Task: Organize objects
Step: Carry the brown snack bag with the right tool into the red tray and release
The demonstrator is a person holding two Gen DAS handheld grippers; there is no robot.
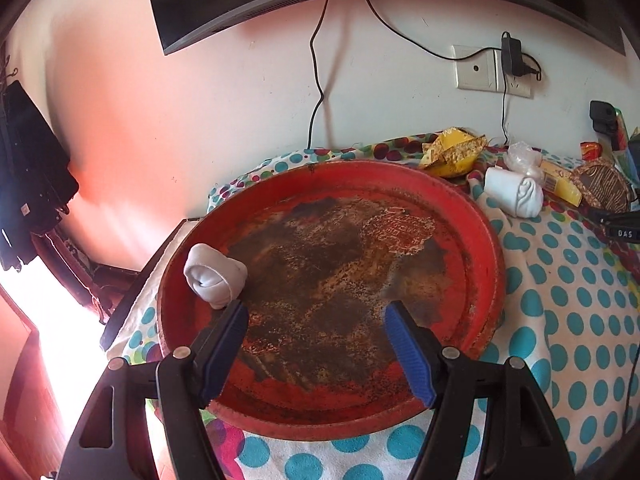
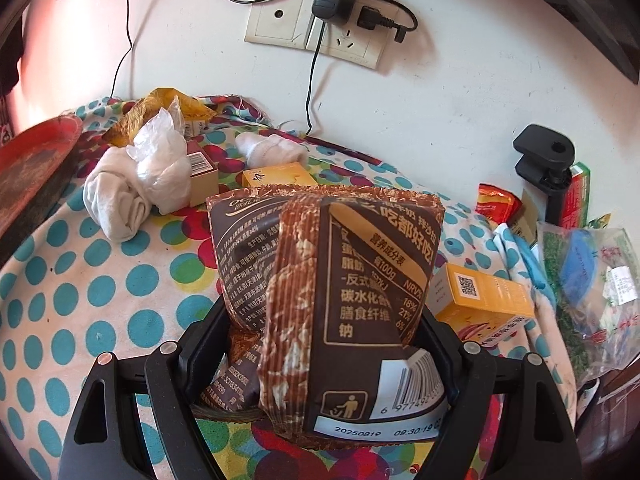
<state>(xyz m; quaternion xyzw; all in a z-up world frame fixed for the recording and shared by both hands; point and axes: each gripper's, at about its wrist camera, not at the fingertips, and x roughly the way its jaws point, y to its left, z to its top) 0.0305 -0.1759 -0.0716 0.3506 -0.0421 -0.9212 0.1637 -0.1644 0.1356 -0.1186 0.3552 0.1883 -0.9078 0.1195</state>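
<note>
A worn round red tray [image 1: 400, 176] lies on a polka-dot cloth. A rolled white sock [image 1: 214, 276] rests inside it by the left rim, just beyond my left fingertip. My left gripper [image 1: 316, 312] hangs open above the tray with nothing between its blue pads. My right gripper [image 2: 324, 312] is shut on a brown snack packet [image 2: 340, 280], held upright above the cloth; the packet hides its fingertips. Another rolled sock [image 2: 116, 200] lies on the cloth near the tray's edge [image 2: 36, 140], and a third white sock [image 2: 272, 148] lies by the wall.
Crumpled clear plastic [image 2: 160, 160], yellow boxes [image 2: 480, 296], a yellow wrapper [image 1: 452, 152] and a bag of greens [image 2: 580, 280] crowd the cloth. A black clamp [image 2: 544, 164] stands at the right. Cables hang from a wall socket [image 2: 336, 36]. The table ends left of the tray.
</note>
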